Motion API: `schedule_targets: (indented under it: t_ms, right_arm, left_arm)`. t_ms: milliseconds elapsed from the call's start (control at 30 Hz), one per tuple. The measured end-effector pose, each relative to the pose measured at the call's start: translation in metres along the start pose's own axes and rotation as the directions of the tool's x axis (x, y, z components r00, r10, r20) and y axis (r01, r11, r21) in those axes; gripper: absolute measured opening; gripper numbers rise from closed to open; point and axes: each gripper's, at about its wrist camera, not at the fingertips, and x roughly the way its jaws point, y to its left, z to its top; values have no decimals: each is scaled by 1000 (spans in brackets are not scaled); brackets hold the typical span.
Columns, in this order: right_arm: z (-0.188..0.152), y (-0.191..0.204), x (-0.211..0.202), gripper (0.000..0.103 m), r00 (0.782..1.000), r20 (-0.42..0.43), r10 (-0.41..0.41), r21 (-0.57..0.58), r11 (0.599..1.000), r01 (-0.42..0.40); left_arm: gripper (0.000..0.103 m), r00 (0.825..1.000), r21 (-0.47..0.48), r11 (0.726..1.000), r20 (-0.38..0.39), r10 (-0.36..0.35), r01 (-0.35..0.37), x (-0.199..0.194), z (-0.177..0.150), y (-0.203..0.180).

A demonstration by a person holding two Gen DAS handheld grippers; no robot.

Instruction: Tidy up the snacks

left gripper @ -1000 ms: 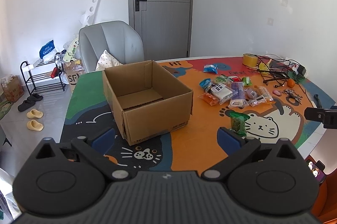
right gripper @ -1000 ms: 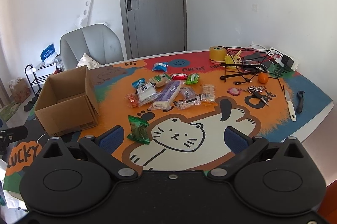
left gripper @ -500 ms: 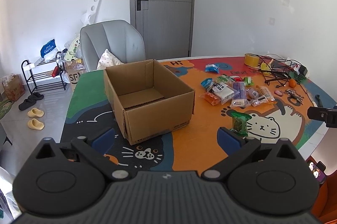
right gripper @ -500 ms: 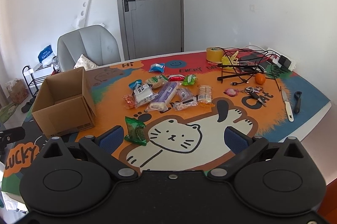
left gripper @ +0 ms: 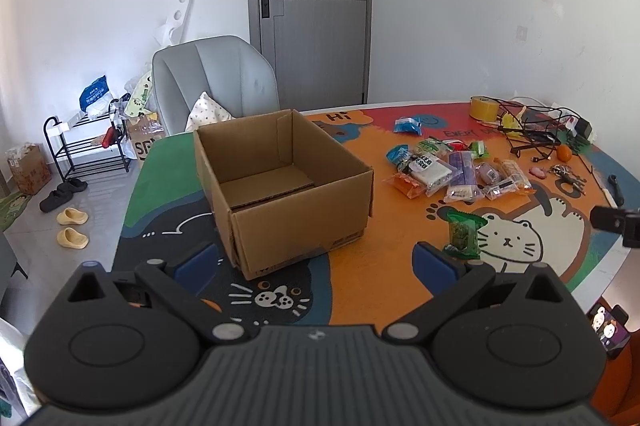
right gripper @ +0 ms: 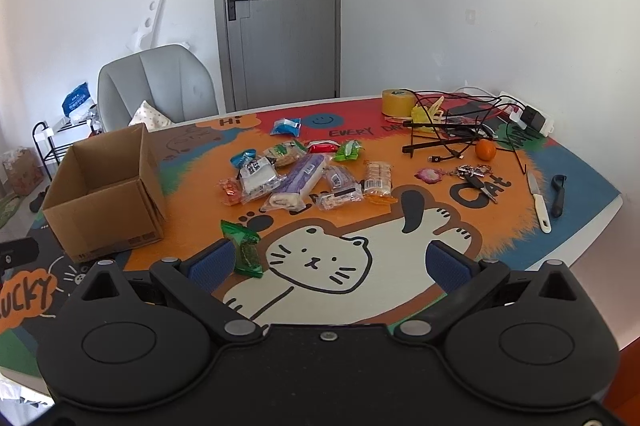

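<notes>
An open, empty cardboard box [left gripper: 280,185] stands on the colourful cat-print table mat; it also shows in the right wrist view [right gripper: 108,193]. Several wrapped snacks [right gripper: 304,173] lie in a loose pile mid-table, also seen in the left wrist view [left gripper: 452,169]. A green snack packet [right gripper: 244,246] lies apart, nearer me, and shows in the left wrist view [left gripper: 462,234]. A blue packet [right gripper: 286,125] lies further back. My left gripper [left gripper: 316,262] is open and empty in front of the box. My right gripper [right gripper: 328,262] is open and empty above the cat drawing.
A tape roll [right gripper: 396,101], tangled cables and a black stand [right gripper: 452,129], an orange [right gripper: 485,149], keys [right gripper: 476,177], a knife [right gripper: 538,201] and a peeler [right gripper: 557,193] lie at the right. A grey chair [left gripper: 216,81] stands behind the table; a shoe rack [left gripper: 84,145] is at the left.
Both grippers have risen and drawn back slightly, so the table appears a little lower and further away. Nothing on the table has moved.
</notes>
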Motion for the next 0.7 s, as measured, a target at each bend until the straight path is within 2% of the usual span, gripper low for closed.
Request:
schedule_targets:
  t_ms: [267,467,700]
  right_arm:
    - [-6,-8,22,103,1000,-17,-1,18,1000,2]
    - [-12,-19,38,103,1000,-27,13,27,1000,-12]
    - [-20,-32,52,103,1000,-1,5,33,999,-5]
  left_arm:
    - [103,1000,-16,1000,20,23,-23,18,-1,-13]
    - [102,1000,-15,1000,17,3,-3,33,-4,-30]
    - [102,999,-8,1000,37,-3,4,46,-6,-55]
